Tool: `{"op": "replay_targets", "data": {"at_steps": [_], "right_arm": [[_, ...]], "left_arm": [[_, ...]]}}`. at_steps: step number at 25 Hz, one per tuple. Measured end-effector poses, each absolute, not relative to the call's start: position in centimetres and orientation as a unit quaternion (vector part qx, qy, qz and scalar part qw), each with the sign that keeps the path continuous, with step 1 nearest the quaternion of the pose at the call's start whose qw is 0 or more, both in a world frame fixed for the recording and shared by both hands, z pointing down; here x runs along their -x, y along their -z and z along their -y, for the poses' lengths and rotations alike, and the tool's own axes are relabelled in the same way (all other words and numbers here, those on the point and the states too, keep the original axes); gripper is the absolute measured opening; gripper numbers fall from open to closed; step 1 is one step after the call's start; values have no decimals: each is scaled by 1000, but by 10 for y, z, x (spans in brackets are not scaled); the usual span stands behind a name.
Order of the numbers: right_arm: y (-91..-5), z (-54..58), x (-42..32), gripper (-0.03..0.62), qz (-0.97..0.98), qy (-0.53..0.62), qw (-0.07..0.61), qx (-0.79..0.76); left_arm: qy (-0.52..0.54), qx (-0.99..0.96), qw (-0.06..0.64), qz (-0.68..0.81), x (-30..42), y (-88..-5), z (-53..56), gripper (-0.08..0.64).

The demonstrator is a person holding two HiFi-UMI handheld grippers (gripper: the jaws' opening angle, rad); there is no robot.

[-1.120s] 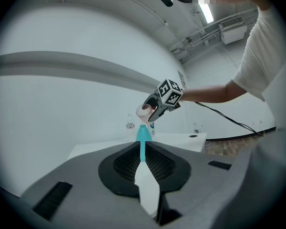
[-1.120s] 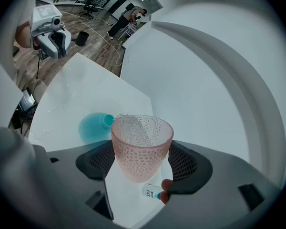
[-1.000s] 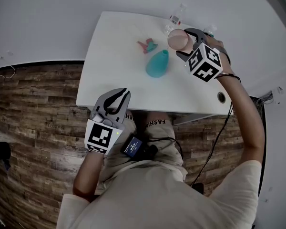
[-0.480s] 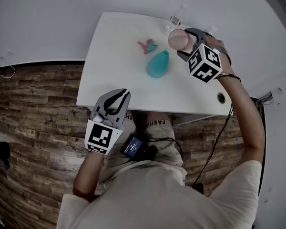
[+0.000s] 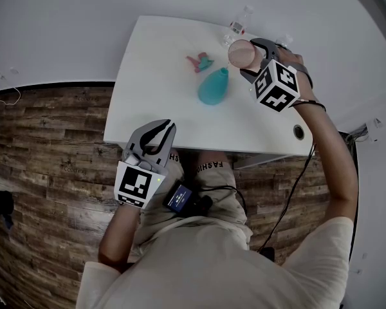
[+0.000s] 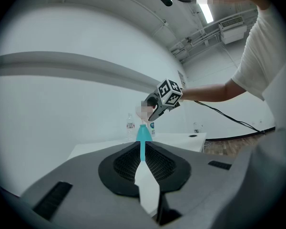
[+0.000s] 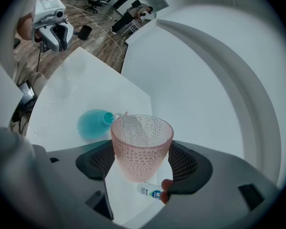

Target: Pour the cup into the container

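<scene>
A white table (image 5: pixel 161 108) is standing on a wooden floor (image 5: pixel 51 147). A teal container (image 5: pixel 212 87) is sitting upright on it. Just beyond the container, to its left, a small pink and teal thing (image 5: pixel 199 61) is lying. Clear bottles (image 5: pixel 239 21) are standing farther beyond the container, at the table's far edge. A cable hole (image 5: pixel 299 131) is showing nearer than the container, to its right.

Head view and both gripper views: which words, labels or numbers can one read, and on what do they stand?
"FASH", upside down, on the person's clothing; the rest is hidden.
Bottle label: too small to read.
Marker cube: patterns only, no letters.
</scene>
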State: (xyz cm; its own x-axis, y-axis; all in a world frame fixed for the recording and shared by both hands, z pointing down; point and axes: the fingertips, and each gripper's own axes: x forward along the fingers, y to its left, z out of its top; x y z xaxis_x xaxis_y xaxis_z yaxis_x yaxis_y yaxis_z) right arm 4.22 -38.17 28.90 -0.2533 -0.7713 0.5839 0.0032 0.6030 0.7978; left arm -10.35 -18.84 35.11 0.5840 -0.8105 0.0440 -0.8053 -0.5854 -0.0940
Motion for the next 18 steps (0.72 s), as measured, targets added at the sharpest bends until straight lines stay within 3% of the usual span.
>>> {"op": "replay_targets", "data": {"at_steps": [18], "right_arm": [[-287, 382, -45, 357, 695, 372, 552, -271]], "left_arm": [[43, 888, 31, -456, 104, -354, 188, 27]]}}
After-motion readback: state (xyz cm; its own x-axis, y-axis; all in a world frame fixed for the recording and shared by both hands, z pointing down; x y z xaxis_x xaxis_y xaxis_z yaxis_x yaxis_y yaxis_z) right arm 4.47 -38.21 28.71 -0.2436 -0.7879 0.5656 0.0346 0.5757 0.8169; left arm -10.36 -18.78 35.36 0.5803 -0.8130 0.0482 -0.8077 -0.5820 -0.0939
